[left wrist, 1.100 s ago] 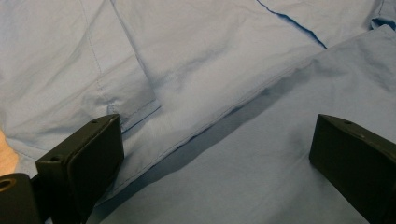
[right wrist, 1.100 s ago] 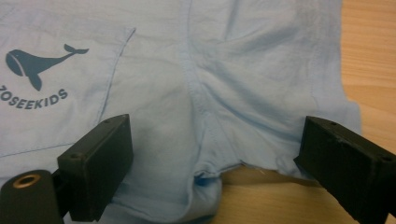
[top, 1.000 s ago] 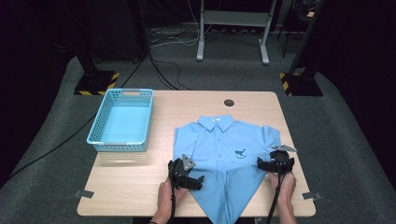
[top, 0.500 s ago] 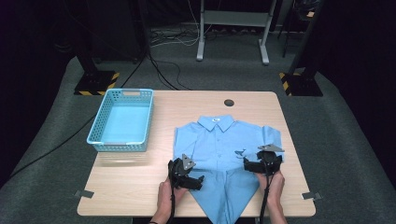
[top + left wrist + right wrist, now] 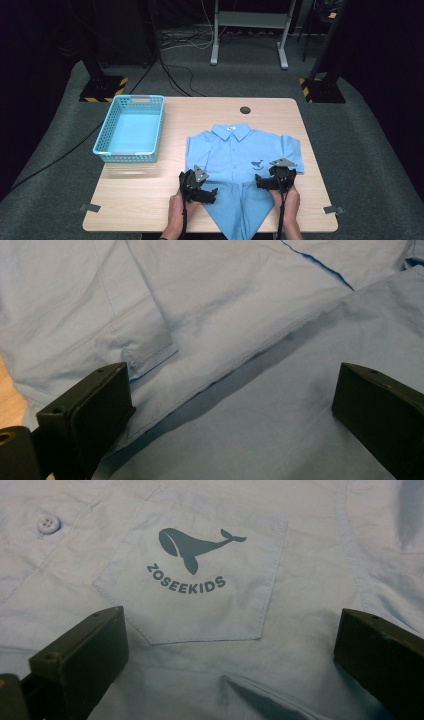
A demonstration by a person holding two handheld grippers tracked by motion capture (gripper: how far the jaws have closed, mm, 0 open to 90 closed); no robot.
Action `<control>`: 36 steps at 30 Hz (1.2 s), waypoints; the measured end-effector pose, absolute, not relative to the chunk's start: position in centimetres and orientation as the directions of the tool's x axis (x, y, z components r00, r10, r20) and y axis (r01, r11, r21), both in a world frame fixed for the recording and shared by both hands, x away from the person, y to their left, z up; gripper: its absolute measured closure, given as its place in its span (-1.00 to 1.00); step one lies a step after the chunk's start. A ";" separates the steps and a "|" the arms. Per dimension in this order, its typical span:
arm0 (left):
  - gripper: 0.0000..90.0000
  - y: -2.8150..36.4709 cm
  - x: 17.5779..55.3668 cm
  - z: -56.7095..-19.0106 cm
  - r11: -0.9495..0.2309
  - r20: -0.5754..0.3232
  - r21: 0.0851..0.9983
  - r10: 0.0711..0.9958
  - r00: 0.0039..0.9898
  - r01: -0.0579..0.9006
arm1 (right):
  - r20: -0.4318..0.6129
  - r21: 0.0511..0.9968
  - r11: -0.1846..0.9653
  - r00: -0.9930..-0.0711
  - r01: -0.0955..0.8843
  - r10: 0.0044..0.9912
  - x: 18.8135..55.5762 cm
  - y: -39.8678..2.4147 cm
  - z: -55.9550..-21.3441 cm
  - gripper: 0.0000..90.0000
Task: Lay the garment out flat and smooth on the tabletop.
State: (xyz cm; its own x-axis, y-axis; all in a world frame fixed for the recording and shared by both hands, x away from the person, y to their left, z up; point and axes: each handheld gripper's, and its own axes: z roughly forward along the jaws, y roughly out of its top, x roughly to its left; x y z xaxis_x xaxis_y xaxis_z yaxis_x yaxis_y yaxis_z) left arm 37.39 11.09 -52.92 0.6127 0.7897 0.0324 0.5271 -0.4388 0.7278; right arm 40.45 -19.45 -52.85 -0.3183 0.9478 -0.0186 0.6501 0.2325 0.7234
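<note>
- Shirt [image 5: 240, 165]: light blue, buttoned, lying flat at the near right part of the table [image 5: 150, 210], collar at 12 o'clock, lower part folded to a point that reaches the near edge at 6 o'clock.
- Pocket [image 5: 200, 585]: chest pocket with a whale print and lettering, just ahead of the right gripper's jaws.
- Left gripper [image 5: 212, 192]: at the shirt's 7 o'clock, over a folded hem; jaws wide apart, nothing clamped.
- Right gripper [image 5: 261, 182]: at the shirt's 4 o'clock; jaws have just been opening and stand wide apart, cloth beneath them, not pinched.
- Basket [image 5: 131, 129]: blue, at the shirt's 9 o'clock, well apart.
</note>
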 end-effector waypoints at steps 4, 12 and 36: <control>-0.96 11.5 37.3 -52.8 -0.416 0.016 0.740 0.796 0.606 0.528 | -0.013 0.722 0.232 -0.321 0.652 0.947 40.5 -19.5 -52.9 -1.00; -0.97 12.4 38.2 -51.9 -0.363 -0.011 0.776 0.809 0.587 0.515 | -0.009 0.721 0.229 -0.321 0.654 0.947 40.5 -19.5 -52.9 -1.00; -0.42 11.6 42.8 -51.5 -0.405 0.034 0.672 0.853 0.521 0.620 | -0.007 0.721 0.228 -0.323 0.654 0.946 40.5 -19.5 -52.9 -0.99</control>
State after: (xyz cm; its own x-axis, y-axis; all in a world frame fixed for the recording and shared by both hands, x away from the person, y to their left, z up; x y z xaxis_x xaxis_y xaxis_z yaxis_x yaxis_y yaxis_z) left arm 42.81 11.64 -51.55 0.5215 0.8526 0.0336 0.6195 -0.4054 0.6722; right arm 40.47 -19.50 -52.85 -0.3227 0.9465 -0.0065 0.6544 0.2281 0.7209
